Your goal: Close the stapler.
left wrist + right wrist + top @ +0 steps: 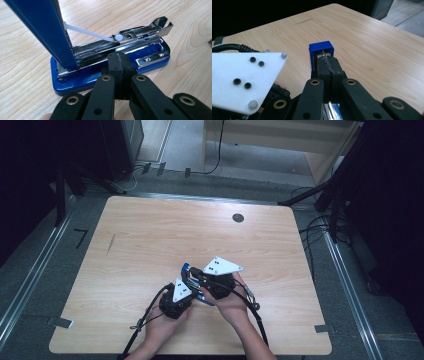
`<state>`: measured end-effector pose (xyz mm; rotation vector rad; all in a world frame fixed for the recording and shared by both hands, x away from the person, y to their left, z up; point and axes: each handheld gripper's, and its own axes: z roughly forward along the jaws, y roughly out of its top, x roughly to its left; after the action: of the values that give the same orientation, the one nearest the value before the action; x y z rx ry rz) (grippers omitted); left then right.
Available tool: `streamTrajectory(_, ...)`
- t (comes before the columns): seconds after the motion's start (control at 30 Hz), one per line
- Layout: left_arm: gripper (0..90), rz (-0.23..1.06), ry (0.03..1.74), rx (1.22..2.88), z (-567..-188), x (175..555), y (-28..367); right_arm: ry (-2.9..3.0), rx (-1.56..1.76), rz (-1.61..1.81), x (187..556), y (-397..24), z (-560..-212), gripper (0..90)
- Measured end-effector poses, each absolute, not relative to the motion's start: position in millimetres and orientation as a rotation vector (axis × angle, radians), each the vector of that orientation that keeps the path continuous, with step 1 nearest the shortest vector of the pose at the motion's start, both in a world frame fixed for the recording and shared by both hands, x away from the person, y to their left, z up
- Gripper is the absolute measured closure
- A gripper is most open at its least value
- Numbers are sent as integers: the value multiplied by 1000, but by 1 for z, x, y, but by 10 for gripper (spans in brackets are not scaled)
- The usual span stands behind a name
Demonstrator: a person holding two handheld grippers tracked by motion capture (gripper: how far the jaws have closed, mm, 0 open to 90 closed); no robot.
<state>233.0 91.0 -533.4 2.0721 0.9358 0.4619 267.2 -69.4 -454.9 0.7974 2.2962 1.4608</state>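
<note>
- I see bare worktop (150,245) all around the two grippers, so every side is open to pass.
- The blue stapler (110,72), its lid raised steeply, stands right before my left gripper (119,75) and blocks it.
- My right gripper (329,67) crowds the lid's tip.

Overhead plus two close stapler (110,62) views

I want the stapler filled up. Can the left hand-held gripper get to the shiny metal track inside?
Probably yes. The blue lid is swung up, so the metal track lies bare just past the left hand-held gripper, whose jaws are shut.
</note>
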Motion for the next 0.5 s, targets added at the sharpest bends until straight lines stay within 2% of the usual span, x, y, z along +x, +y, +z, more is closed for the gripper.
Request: streamTrajectory(0.5, 900, 464, 933, 2072, -534, 233, 91, 2341, 739, 1480, 281, -55, -454, 900)
